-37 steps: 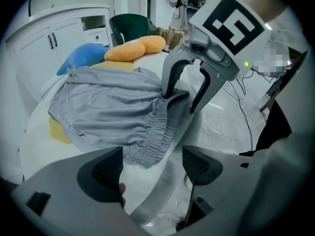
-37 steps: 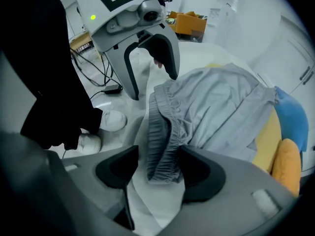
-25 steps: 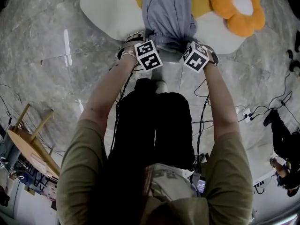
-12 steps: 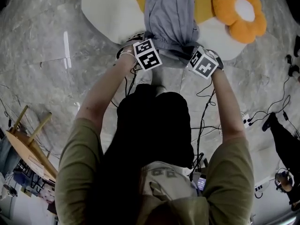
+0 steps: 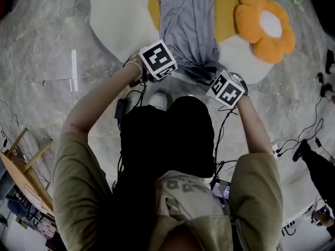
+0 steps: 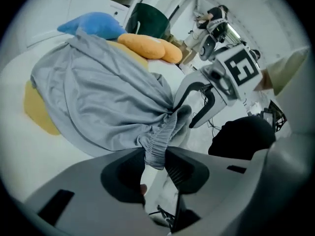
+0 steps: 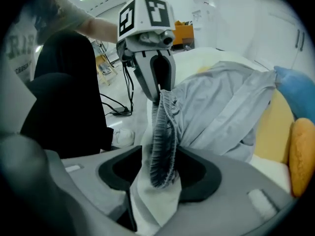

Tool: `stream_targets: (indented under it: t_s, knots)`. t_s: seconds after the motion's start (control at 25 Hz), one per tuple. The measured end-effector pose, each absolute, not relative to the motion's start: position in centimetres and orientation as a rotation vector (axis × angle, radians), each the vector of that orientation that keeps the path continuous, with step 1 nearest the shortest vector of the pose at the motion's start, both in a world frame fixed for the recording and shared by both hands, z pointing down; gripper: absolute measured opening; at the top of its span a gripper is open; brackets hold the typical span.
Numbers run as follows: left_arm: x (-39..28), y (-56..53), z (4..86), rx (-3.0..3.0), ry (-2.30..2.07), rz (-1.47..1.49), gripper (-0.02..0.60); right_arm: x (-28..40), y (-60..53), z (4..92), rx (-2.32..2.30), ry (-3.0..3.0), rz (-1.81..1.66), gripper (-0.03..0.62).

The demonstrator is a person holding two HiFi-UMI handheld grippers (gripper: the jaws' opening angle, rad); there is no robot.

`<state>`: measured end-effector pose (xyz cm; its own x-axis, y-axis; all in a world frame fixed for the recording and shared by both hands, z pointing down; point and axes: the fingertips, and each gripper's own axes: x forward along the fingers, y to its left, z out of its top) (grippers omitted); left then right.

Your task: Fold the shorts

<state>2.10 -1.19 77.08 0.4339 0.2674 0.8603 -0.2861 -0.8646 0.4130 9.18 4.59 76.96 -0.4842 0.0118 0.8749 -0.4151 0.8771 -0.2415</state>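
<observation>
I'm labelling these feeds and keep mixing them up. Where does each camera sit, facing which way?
Head view: on the person's head, facing steeply down at the grey shorts; arms and legs show.
Left gripper view: on the left gripper, along its fingers, just closing on the waistband.
Right gripper view: on the right gripper, fingers just opening, waistband between.
Shared: each gripper view shows the other gripper and the shorts.

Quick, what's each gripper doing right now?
Left gripper: fingers have just been closing, now shut on the shorts.
Right gripper: fingers have just been opening; open, shorts between them.
</observation>
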Motion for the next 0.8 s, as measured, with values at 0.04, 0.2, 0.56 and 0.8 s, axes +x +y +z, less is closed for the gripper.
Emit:
stream_targets:
  t_s: [0.04,0.2,0.56,0.8]
  knots:
    - [2.1,-1.5,76.9,2.166,-0.025,1.431,0.126,9.0,4.6,77.3,0.298,-2.019,0.494,0.207]
    - [1.9,-1.9,77.2,2.142,-0.044,1.431,0.126,9.2,4.5,79.7,0.288,-1.967,0.381,0.207]
    - [2.1,-2.7,77.1,2.001,-0.124,1.265,0.126,9.2,4.4,79.7,0.245,-1.945,0.425,0.152]
    - [0.6,-0.7,77.9,2.17,-0.073,1.496,0.133,9.8,4.4,78.6,0.233,-1.98,0.606,0.114]
